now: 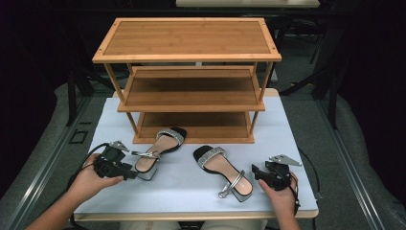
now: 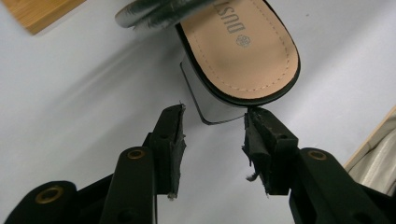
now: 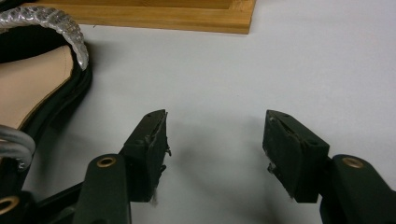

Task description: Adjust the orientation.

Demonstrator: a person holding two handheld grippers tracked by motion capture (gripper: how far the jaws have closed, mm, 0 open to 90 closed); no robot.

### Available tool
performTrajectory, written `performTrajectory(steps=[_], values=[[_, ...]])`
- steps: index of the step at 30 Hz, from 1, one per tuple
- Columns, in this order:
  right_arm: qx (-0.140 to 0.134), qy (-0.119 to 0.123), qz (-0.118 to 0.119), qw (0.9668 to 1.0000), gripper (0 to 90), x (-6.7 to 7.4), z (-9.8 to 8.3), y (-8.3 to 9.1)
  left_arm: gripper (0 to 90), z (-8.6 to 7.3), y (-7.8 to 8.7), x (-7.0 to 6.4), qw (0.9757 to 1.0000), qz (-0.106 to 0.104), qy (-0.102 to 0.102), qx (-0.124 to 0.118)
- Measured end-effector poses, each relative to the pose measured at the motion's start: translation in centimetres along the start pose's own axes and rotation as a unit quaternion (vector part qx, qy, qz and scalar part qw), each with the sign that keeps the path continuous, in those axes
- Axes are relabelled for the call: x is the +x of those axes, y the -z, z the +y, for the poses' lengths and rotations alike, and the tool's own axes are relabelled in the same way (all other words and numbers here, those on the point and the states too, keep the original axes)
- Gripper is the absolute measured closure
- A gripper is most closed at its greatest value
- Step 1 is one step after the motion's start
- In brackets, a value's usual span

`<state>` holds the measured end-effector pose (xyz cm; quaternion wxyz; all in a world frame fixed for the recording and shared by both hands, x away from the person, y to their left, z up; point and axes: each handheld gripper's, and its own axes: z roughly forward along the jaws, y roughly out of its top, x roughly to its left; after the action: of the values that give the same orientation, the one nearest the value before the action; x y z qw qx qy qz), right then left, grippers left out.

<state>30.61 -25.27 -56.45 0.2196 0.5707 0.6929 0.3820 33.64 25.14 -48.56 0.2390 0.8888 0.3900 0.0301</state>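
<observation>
Just ahead of the left hand-held gripper (image 2: pixel 212 126), the left sandal's (image 1: pixel 155 153) block heel sat at its jaw tips, jaws narrowly parted, not pressing. Right hand-held gripper (image 3: pixel 215 135) stood wide, nothing between; right sandal (image 1: pixel 222 171) just left of it. Beyond both, the shelf rack (image 1: pixel 191 108) held nothing on its tiers.
</observation>
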Motion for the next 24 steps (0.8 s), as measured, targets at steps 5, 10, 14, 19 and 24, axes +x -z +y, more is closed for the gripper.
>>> performTrajectory(steps=[5,10,14,19,24], values=[[0.001,-0.002,0.002,1.0,39.6,-0.1,0.0,0.0,56.0,0.9,-0.8,-0.8,0.9998,-0.02,-0.007,-0.002],[0.0,-0.002,0.003,1.0,39.6,-0.1,0.0,0.0,55.2,2.3,-1.7,-1.8,0.999,-0.043,-0.008,-0.01],[0.0,-0.002,0.003,1.0,39.6,-0.1,0.0,0.0,54.8,3.5,-2.4,-2.7,0.9987,-0.045,-0.003,-0.025],[0.001,-0.003,0.006,1.0,39.6,-0.1,0.0,0.1,55.1,5.1,-3.2,-2.9,0.9979,-0.049,0.006,-0.043],[0.0,-0.004,0.006,1.0,39.6,-0.1,0.0,0.1,57.0,6.0,-4.0,-2.4,0.9995,-0.009,0.002,-0.031]])
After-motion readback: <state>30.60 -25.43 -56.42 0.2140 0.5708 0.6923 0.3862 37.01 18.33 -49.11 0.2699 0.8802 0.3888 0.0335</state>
